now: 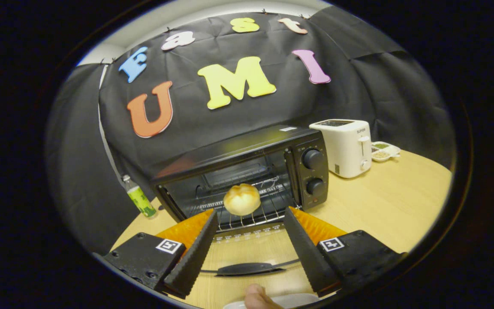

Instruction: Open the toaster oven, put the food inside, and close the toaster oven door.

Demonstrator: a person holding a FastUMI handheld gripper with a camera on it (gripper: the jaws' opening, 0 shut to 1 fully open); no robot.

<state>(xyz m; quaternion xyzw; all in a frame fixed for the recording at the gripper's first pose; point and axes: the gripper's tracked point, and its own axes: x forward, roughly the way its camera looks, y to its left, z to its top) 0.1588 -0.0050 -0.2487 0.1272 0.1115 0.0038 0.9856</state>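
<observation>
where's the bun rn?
Gripper view: the round pale bun sits on the wire rack inside the open black toaster oven, just beyond the open gripper.

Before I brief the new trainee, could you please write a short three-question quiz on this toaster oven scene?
1. True or false: the toaster oven door is shut.
2. Where is the bread roll? A) between the fingers, B) on the oven's wire rack, C) on the white toaster.
3. Fill in: the gripper fingers are ___, holding nothing.

Key
1. False: the door lies folded down flat, its handle between the fingers.
2. B: the roll sits on the rack just ahead of the fingertips.
3. Open: they stand wide apart over the lowered door.
</observation>
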